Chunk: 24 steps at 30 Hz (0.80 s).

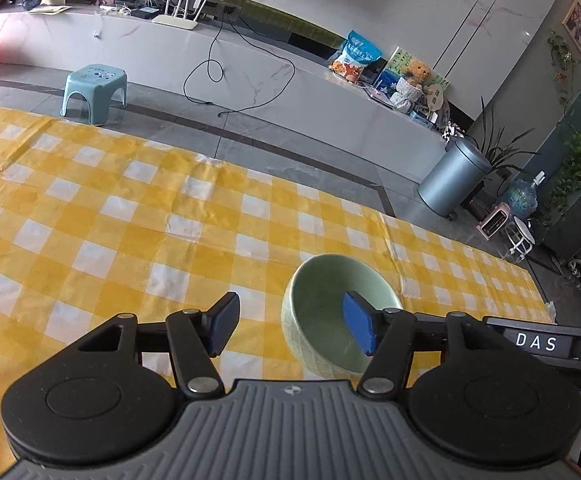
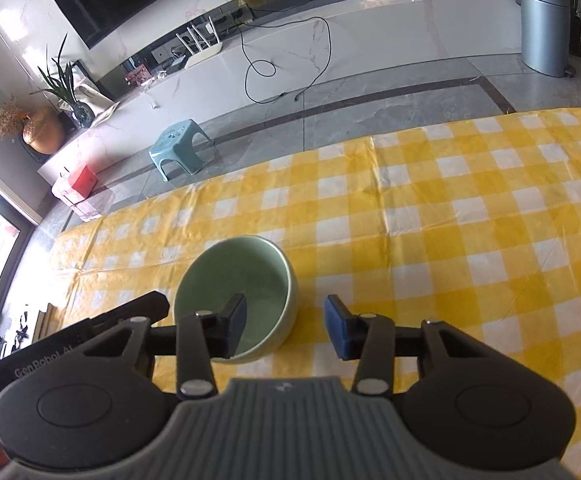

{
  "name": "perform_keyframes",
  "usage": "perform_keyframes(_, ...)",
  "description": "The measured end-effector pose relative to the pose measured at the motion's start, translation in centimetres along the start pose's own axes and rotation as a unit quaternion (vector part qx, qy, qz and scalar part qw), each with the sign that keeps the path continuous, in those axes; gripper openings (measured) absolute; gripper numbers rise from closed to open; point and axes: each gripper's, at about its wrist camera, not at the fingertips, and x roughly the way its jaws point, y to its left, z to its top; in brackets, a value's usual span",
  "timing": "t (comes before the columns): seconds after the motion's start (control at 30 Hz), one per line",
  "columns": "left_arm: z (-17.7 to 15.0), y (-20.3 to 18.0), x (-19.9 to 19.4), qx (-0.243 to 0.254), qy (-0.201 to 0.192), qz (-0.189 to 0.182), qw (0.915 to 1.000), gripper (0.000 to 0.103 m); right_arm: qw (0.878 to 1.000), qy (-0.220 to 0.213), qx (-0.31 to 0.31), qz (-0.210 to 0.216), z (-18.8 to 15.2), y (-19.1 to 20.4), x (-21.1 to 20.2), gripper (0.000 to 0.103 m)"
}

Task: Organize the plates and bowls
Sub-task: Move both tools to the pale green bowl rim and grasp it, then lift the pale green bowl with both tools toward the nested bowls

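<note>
A pale green ceramic bowl [image 1: 322,300] stands upright on the yellow-and-white checked tablecloth [image 1: 130,220]. My left gripper [image 1: 290,326] is open; its right finger hangs over the bowl's inside and its left finger is outside the bowl's left wall. The same bowl shows in the right wrist view [image 2: 238,284]. My right gripper [image 2: 286,328] is open; its left finger is over the bowl's inside and its right finger is outside the bowl's right wall. The bowl is empty. Neither gripper's pads visibly touch the rim.
The tablecloth [image 2: 450,240] spreads wide on both sides of the bowl. Beyond the table edge are a grey tiled floor, a teal stool [image 1: 94,92], a grey bin [image 1: 454,176] and a marble ledge with a router and cables. The other gripper's body [image 1: 546,344] shows at right.
</note>
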Motion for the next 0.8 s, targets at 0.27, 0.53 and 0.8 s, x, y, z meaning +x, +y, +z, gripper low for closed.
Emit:
perform_keyframes(0.27,-0.7,-1.1,2.5,0.015,0.043,0.008,0.9989,0.047,0.999,0.034,-0.004,-0.01,-0.1,0.0,2.9,0.026)
perform_keyframes(0.53,-0.9,-1.2,3.7,0.032,0.054,0.013,0.9979,0.025,0.999,0.033,-0.011,-0.015,-0.6,0.2,3.8,0.022)
perform_keyframes(0.8,-1.0,-2.1,3.2,0.049,0.054,0.027,0.9969,0.017,0.999,0.032,-0.015,-0.025,-1.2,0.4,3.4,0.012)
